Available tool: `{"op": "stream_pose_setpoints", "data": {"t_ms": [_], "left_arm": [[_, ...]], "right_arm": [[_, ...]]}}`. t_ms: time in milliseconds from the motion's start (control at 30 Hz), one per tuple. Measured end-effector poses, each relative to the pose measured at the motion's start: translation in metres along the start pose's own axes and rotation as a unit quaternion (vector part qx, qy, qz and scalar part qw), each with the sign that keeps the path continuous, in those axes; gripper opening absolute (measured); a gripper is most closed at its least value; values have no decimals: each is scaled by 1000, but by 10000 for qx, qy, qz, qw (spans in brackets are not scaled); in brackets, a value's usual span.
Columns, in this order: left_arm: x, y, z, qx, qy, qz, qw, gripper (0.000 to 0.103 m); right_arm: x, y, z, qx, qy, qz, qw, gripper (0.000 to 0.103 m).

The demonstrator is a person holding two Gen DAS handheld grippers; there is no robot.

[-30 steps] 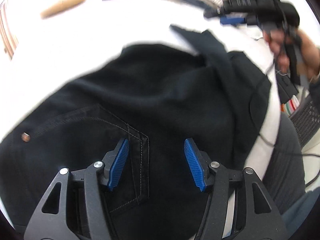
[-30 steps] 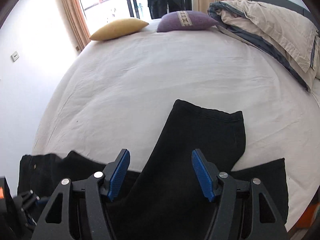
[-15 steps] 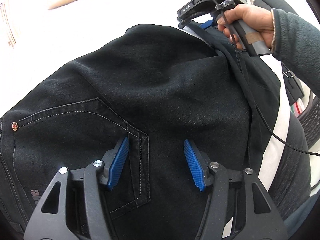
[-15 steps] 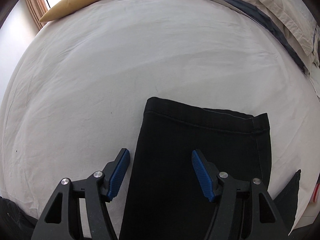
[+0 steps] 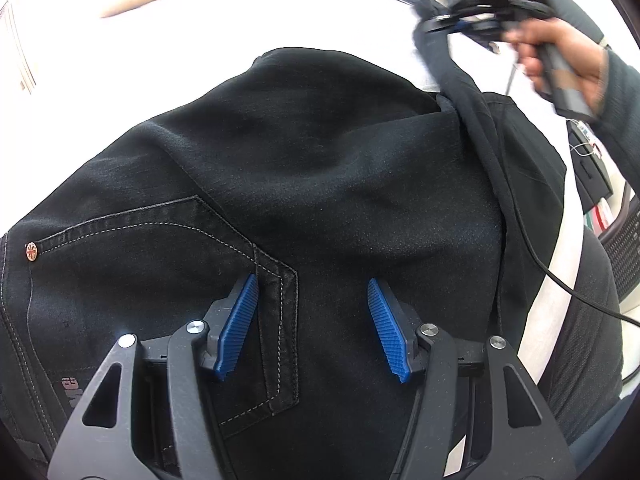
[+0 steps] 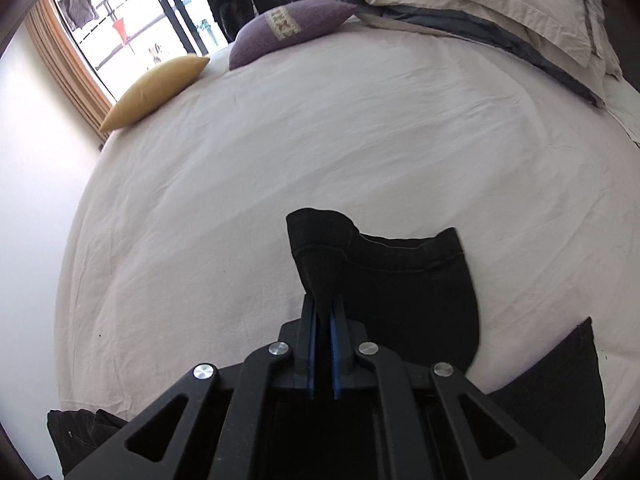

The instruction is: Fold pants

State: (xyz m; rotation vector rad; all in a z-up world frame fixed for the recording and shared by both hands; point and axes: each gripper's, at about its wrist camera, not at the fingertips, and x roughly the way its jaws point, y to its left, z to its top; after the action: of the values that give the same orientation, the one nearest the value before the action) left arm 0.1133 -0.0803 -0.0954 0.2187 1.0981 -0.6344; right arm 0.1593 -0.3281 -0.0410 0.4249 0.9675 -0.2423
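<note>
Black pants (image 5: 320, 168) lie on the white bed (image 5: 200, 36), seat and back pocket (image 5: 160, 248) under my left gripper (image 5: 312, 320), which is open and hovers just above the cloth. My right gripper (image 6: 323, 320) is shut on the hem end of one pant leg (image 6: 360, 264) and holds it lifted off the sheet. In the left wrist view the right gripper (image 5: 472, 20) shows at the upper right, with the leg (image 5: 464, 92) hanging from it. The other leg's end (image 6: 560, 392) lies flat at the lower right.
A purple cushion (image 6: 288, 28) and a yellow cushion (image 6: 156, 88) lie at the far side of the bed. A folded beige and grey duvet (image 6: 500, 12) lies at the far right. A window with curtains (image 6: 68, 68) stands behind. The bed's edge runs along the left.
My right gripper has closed on the pant leg's hem and lifted it off the sheet. My left gripper stays open over the pocket area.
</note>
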Motion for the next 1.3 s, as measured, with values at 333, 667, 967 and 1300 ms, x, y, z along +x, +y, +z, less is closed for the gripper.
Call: {"op": "stream_pose_setpoints", "data": {"t_ms": [333, 667, 967, 1300], "left_arm": [[5, -8, 10, -146, 134, 155, 9997, 56], [8, -27, 15, -113, 301, 433, 9985, 71], [18, -39, 18, -93, 292, 589, 9978, 84], [24, -39, 21, -77, 307, 584, 9978, 85]], "right_arm": [[-126, -144, -107, 1649, -1494, 322, 9744, 7], [-106, -235, -198, 3401, -1353, 210, 9304, 6], [-100, -248, -202, 3593, -1000, 660, 9255, 9], [-84, -276, -215, 4618, -862, 1189, 8748, 17]]}}
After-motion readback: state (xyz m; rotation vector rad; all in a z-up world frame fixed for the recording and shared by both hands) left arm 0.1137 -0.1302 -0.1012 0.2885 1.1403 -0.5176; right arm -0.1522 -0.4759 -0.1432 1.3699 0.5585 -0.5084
